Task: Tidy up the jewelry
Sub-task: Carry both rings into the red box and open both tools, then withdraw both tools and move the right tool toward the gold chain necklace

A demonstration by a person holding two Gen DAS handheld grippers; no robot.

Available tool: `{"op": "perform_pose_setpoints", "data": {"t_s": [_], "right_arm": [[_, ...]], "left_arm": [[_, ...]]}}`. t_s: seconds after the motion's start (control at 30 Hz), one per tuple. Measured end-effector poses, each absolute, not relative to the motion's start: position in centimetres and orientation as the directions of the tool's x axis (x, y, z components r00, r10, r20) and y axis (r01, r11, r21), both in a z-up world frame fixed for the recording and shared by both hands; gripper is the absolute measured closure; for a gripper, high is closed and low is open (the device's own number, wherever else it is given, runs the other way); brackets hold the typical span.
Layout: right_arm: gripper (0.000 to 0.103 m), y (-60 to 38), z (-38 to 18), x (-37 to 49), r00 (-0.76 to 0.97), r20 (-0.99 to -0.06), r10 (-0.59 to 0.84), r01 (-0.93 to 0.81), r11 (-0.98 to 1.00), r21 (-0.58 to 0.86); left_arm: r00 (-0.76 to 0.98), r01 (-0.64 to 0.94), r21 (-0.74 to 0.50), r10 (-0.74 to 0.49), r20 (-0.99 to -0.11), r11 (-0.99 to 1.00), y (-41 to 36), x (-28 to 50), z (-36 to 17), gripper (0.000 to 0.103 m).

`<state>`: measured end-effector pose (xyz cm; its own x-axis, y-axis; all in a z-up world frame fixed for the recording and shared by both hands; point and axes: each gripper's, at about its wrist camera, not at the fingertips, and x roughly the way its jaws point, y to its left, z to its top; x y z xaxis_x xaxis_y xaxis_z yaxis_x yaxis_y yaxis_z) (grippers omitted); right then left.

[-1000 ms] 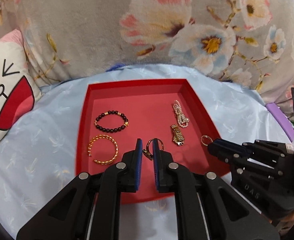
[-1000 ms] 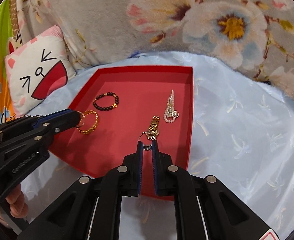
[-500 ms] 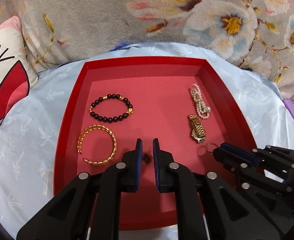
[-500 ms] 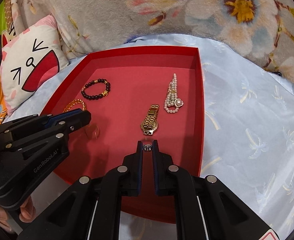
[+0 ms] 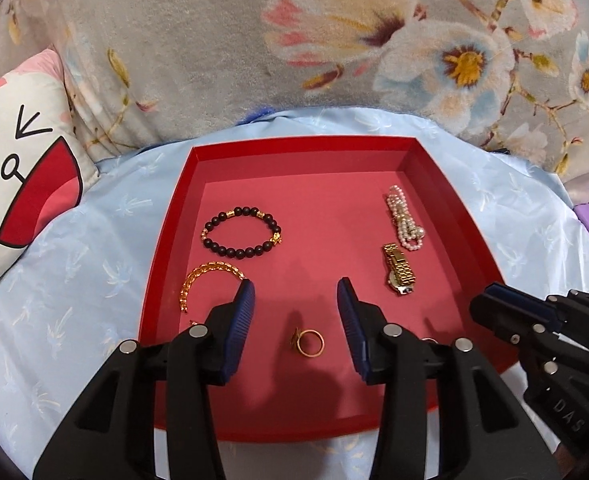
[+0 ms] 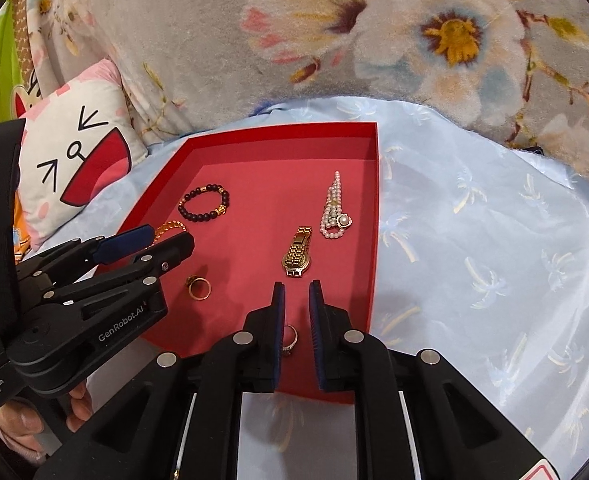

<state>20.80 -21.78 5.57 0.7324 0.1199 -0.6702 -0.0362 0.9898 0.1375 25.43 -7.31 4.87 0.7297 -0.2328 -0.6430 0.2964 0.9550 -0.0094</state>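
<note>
While both rings settle onto the floor of the red tray (image 5: 166, 264), the step in hand is judged to be the release of two rings, one from each tong.

1. Tray: rests on the pale blue cloth (image 5: 74, 248), with a floral blanket (image 5: 222, 40) at 12 o'clock behind it.
2. Left gripper (image 5: 296, 300): jaws have just been opening and now stand well apart, pressing on nothing.
3. Right gripper (image 6: 296, 304): jaws have just been opening slightly; a narrow gap shows, and the pads do not appear to press on anything.
4. Stored pieces: beaded bracelet (image 5: 241, 232) at 10 o'clock of the tray, gold bangle (image 5: 208, 280) just nearer; pearl strand (image 5: 404, 216) at 2 o'clock, gold watch (image 5: 399, 274) below it.
5. Gold ring (image 5: 309, 343): lies flat between the left jaws, untouched.
6. Silver ring (image 6: 289, 338): lies between the right jaws, partly hidden by one finger.

Next move, as judged: widen the right jaws, then lift both tongs straight up, clear of the rings.
</note>
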Motion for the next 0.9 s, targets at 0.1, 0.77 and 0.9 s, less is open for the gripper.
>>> {"op": "perform_pose_setpoints", "data": {"t_s": [0.1, 0.77, 0.9], "right_arm": [[0.083, -22.1, 6.2, 19.5, 0.741, -0.661, 0.115, -0.032, 0.99, 0.137], [0.076, -21.0, 2.2, 5.8, 0.672, -0.723, 0.161, -0.049, 0.984, 0.173], [0.076, -20.8, 1.2, 4.2, 0.655, -0.734, 0.18, -0.04, 0.978, 0.205]], "left_arm": [[0.731, 0.296, -0.013, -0.235, -0.641, 0.955, -6.9, 24.5, 5.5, 0.062], [0.668, 0.306, -0.024, -0.233, -0.707, 0.952, -2.3, 11.5, 2.0, 0.055], [0.643, 0.286, -0.05, -0.231, -0.73, 0.957, -1.2, 10.3, 0.4, 0.055]]}}
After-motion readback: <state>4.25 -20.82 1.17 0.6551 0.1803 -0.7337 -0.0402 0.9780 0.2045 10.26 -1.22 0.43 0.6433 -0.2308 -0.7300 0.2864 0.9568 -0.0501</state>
